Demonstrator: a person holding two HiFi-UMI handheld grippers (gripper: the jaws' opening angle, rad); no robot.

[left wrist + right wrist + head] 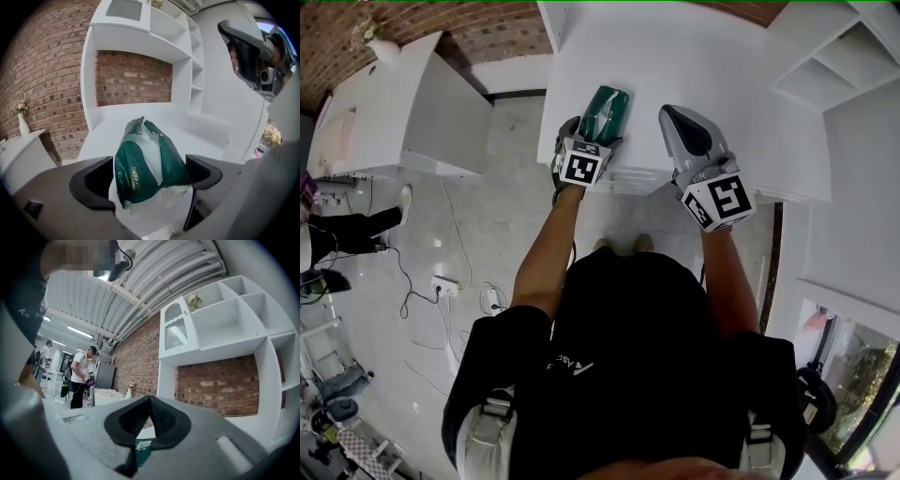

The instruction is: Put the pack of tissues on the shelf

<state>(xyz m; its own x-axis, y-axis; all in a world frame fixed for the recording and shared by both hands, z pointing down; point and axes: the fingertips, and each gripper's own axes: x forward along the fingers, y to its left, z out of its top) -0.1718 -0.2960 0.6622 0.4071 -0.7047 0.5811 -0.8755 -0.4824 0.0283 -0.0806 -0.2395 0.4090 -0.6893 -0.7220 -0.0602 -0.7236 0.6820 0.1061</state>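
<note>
Here the pack of tissues, green with a clear plastic panel, lies on the broad white ledge of the shelf unit, close to its front edge. Its long axis runs away from the person toward the brick back wall, the far end leaning slightly right in the head view. The crimped far end points at that wall, while the near end sits between the jaws of the left gripper. Those jaws stand wide apart, one on each side of the pack. The left gripper view shows the pads hard by its sides but not squeezing it, and its weight rests on the ledge. The right gripper hovers just beside the pack, to its right, with its jaws closed tip to tip on nothing; a sliver of green shows below them in its own view. Among the upper compartments of the shelf unit, one holds a small plant. On a separate white counter to the left, a white vase holds flowers.
</note>
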